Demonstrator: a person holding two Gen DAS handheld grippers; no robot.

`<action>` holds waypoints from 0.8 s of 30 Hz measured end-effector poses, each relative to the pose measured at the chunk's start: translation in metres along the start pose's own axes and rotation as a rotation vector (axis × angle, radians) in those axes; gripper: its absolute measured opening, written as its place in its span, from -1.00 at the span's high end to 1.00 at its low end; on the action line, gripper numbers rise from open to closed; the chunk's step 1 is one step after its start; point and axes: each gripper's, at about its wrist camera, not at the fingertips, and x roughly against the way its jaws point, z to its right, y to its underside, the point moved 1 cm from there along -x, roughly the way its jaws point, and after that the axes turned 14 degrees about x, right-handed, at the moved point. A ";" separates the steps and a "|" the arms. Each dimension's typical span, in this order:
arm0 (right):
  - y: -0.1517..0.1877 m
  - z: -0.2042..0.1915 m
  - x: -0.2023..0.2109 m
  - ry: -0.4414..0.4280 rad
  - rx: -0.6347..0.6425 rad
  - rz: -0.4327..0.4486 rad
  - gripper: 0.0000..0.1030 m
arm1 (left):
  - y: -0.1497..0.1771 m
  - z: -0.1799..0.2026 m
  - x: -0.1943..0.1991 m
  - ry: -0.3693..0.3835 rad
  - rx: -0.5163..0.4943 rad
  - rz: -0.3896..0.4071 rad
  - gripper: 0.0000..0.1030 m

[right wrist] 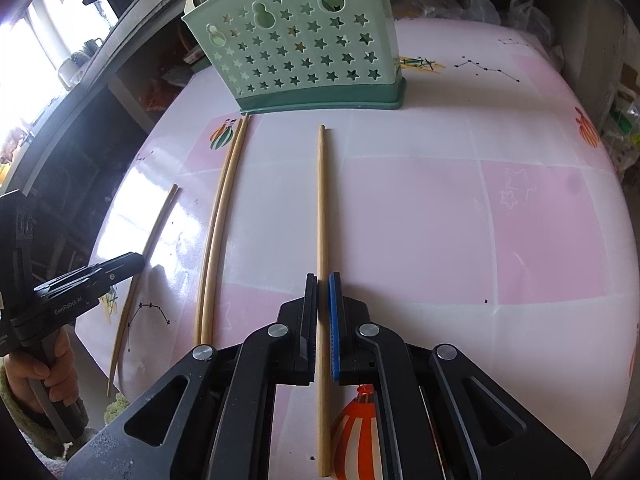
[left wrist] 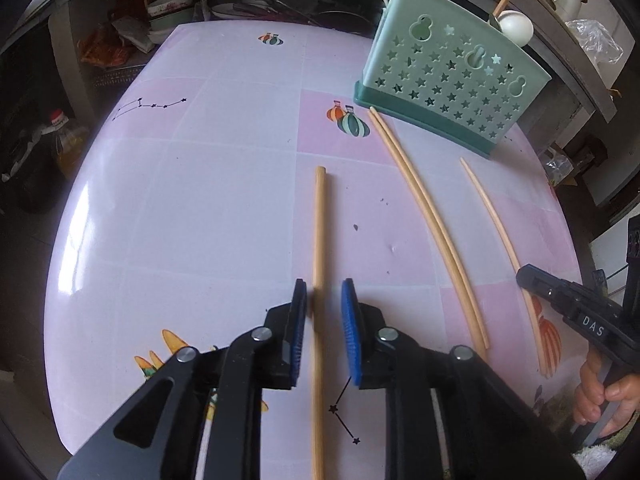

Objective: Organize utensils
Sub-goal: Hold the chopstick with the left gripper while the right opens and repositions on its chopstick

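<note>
Four chopsticks lay lengthwise on the desk (left wrist: pixel 200 200) (right wrist: pixel 480 220), all pointing toward the utensil holder (left wrist: pixel 452 76) (right wrist: pixel 296 52). The outer right chopstick (right wrist: pixel 321 200) (left wrist: pixel 492 208) ran straight out from the right claw (right wrist: pixel 323 280) (left wrist: pixel 524 274), whose jaws were closed onto it, black pad on one side and blue pad on the other, with no gap showing. The far end of the stick stopped short of the holder's dark green base. I could not tell if the gripped end was lifted or flat on the desk. The outer left chopstick (left wrist: pixel 319 220) (right wrist: pixel 164 212) lay flat between the jaws of the left claw (left wrist: pixel 324 292) (right wrist: pixel 138 258). That claw was open and straddled it: the stick sat close against the left pad, with a clear gap to the right blue pad. Between the two outer sticks was the pair of chopsticks (left wrist: pixel 426 210) (right wrist: pixel 219 224), side by side and touching along most of their length, their far tips just beside the holder's base. The holder stood upright near the far edge of the desk. It was pale green and pierced with star and gourd-shaped holes, and wooden handles and a white rounded utensil (left wrist: pixel 516 26) stuck up from the top. The desk had a glossy pink-and-white checked cover printed with balloons and constellation lines. The person's right hand (left wrist: pixel 600 396) and left hand (right wrist: pixel 44 372) were each wrapped around a claw handle at the near edge. Beyond the desk were shelves cluttered with bowls and plastic bags.
</note>
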 end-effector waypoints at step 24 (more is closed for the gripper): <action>-0.020 -0.002 -0.002 0.001 0.070 0.040 0.43 | -0.039 0.014 -0.028 -0.103 -0.103 0.131 0.88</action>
